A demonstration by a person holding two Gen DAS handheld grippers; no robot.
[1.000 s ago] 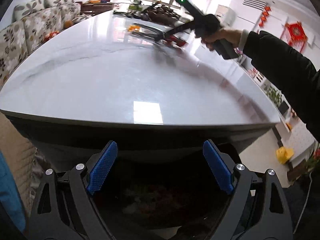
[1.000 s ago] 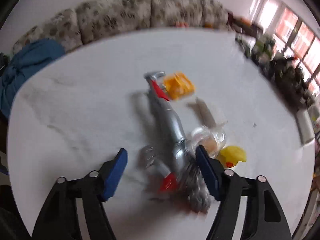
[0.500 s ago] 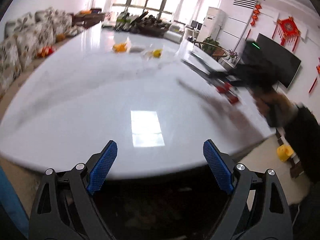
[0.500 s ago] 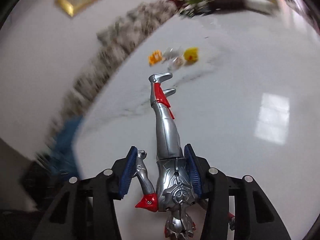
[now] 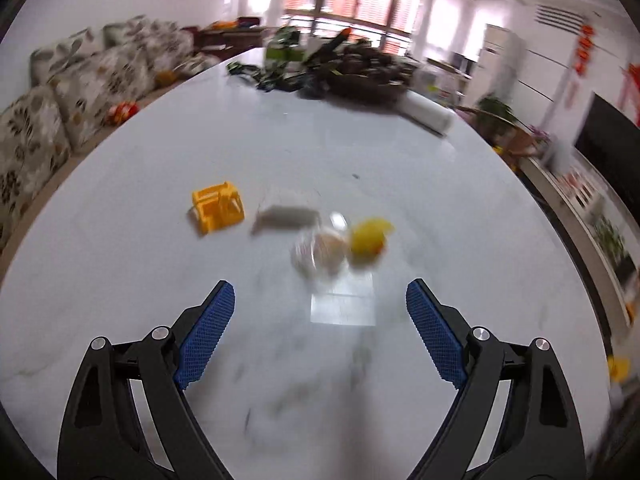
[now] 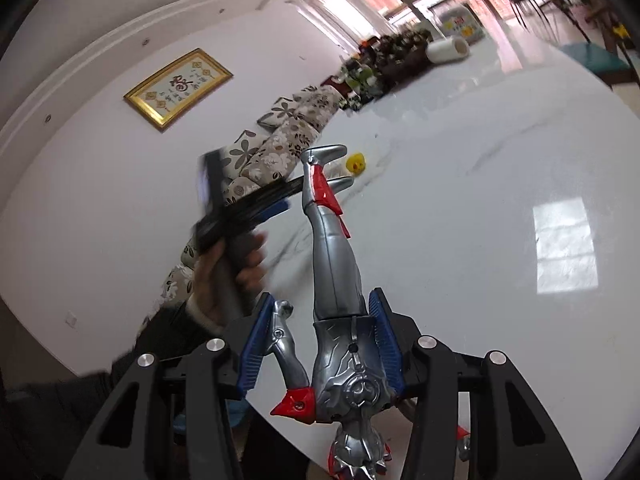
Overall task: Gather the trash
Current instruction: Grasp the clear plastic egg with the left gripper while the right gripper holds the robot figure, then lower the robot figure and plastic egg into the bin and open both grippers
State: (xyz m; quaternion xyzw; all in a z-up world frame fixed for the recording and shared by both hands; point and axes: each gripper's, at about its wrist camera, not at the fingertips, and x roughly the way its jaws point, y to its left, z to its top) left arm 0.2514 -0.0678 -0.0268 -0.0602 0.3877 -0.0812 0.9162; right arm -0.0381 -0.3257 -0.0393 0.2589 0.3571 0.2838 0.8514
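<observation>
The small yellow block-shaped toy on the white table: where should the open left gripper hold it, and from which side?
Probably across the two flat side faces of the small yellow block-shaped toy, coming down from above. It lies low on the white marble table, apart from the grey wrapper beside it, so the fingers have room. The left gripper, wide open, would need to shift left first.

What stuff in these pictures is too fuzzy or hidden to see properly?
- Left wrist view: the clear wrapper beside the yellow duck is smeared by motion blur, so its contents cannot be told.
- Left wrist view: the grey piece near the yellow block is too blurred to name.
- Right wrist view: the toy figure has its head cut off by the bottom edge, inside the right gripper.
- Right wrist view: the left gripper is blurred.
</observation>
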